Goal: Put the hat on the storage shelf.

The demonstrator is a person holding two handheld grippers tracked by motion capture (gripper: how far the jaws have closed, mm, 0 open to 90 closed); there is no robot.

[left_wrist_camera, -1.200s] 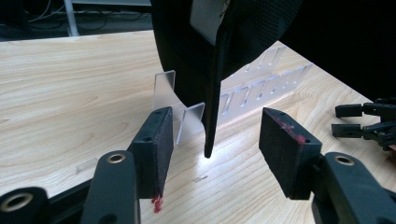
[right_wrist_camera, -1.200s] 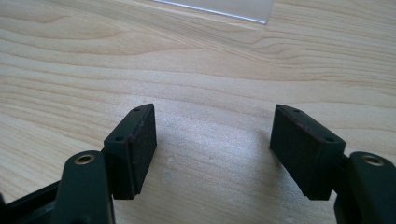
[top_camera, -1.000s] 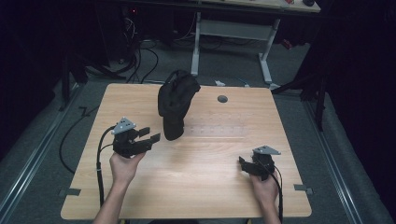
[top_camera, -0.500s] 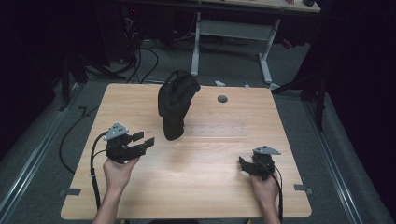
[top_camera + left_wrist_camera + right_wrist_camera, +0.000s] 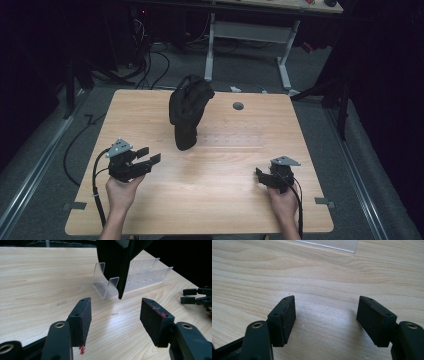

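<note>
Since the earlier frames, the left gripper [image 5: 148, 156] has drawn back from the black cap [image 5: 188, 107] toward the near left of the table [image 5: 230, 210]; the right gripper [image 5: 264, 177] has stayed at the near right. Both grippers have their jaws spread wide, holding nothing. The black cap hangs on a clear acrylic stand [image 5: 107, 285] at the table's centre, far side. A clear slotted rack [image 5: 147, 271] lies just beside the stand

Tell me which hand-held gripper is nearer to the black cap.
The left hand-held gripper: it sits just below-left of the black cap, while the right hand-held gripper rests farther away.
</note>
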